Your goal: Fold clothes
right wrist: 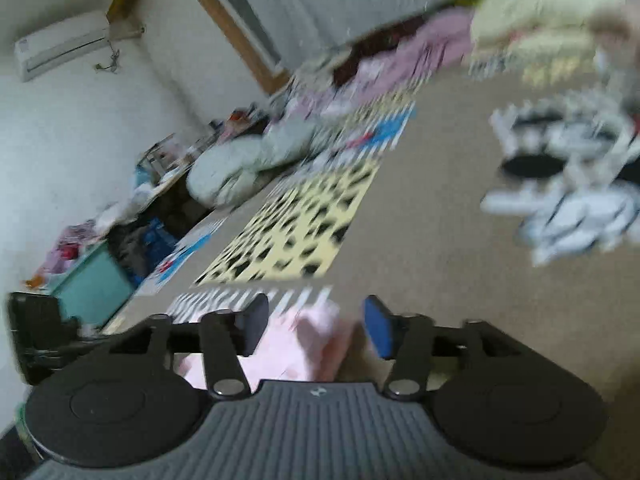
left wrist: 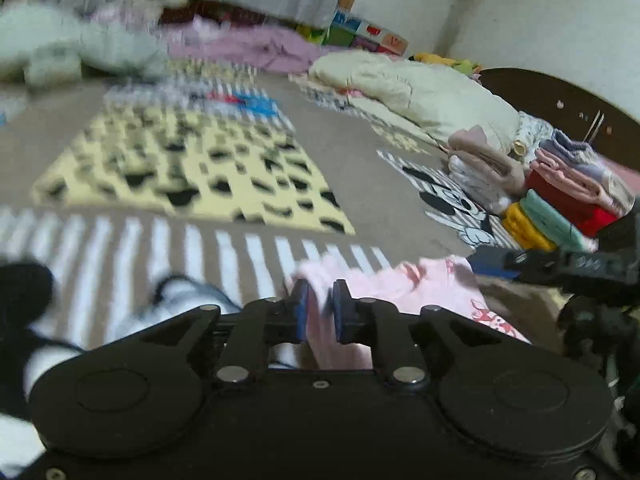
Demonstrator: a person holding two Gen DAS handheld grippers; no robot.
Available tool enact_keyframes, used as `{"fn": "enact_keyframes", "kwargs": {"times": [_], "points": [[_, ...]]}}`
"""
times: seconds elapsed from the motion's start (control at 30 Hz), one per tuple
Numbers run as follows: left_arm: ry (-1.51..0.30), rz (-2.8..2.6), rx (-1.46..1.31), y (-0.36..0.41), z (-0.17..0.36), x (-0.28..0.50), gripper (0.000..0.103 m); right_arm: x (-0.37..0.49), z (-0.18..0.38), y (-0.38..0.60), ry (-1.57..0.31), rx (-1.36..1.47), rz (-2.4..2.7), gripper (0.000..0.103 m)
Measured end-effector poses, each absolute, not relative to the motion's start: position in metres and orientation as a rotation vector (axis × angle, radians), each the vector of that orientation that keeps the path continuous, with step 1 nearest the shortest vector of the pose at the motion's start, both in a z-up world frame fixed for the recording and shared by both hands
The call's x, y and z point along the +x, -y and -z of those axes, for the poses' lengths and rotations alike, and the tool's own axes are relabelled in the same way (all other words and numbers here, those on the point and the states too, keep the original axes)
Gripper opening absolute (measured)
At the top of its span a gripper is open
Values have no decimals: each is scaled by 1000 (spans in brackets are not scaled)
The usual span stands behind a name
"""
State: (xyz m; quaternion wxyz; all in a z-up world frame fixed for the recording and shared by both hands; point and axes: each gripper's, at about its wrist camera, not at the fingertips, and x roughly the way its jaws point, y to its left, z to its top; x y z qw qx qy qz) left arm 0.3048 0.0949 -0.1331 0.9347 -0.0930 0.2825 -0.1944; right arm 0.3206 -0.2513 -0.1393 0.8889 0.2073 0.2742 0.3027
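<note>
The room is softly lit, a bit dim, with no hard shadows and no shiny glare. Both pictures are bent round by the fisheye lens, and the corners go black. In the left wrist picture the yellow blanket patch with black spots (left wrist: pixel 188 168) is smeared by blur, while the pile of folded clothes in many colours (left wrist: pixel 560 196) looks sharper. The right wrist picture is tilted and blurrier still: the black and white cartoon print (right wrist: pixel 560 184) is streaked into stripes. The white air conditioner on the wall (right wrist: pixel 60 44) stays fairly clear. Colours look pale and a little grainy.
</note>
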Motion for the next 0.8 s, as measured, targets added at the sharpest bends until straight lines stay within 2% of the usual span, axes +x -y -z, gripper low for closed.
{"fn": "enact_keyframes", "kwargs": {"times": [0.07, 0.13, 0.17, 0.23, 0.33, 0.4, 0.43, 0.57, 0.67, 0.8], "points": [[-543, 436, -155, -96, 122, 295, 24, 304, 125, 253, -513, 348, -657, 56], [-521, 557, -123, -93, 115, 281, 44, 286, 114, 252, -477, 269, -740, 56], [-510, 626, -104, -90, 113, 274, 46, 274, 112, 246, -468, 214, -788, 56], [-497, 748, -37, -78, 114, 258, 46, 252, 110, 234, -461, 109, -875, 54], [-537, 803, 129, -47, 131, 244, 44, 242, 123, 209, -559, -14, -951, 42], [-589, 765, 307, -24, 153, 243, 42, 243, 145, 196, -647, -121, -910, 43], [-564, 757, 352, -18, 158, 239, 42, 240, 145, 197, -622, -126, -909, 43], [-523, 767, 306, -31, 142, 234, 37, 227, 123, 210, -527, -69, -940, 43], [-571, 742, 335, -30, 152, 236, 40, 228, 138, 200, -604, -177, -886, 44], [-534, 717, 223, -37, 145, 244, 37, 243, 124, 212, -550, -4, -863, 44]]}}
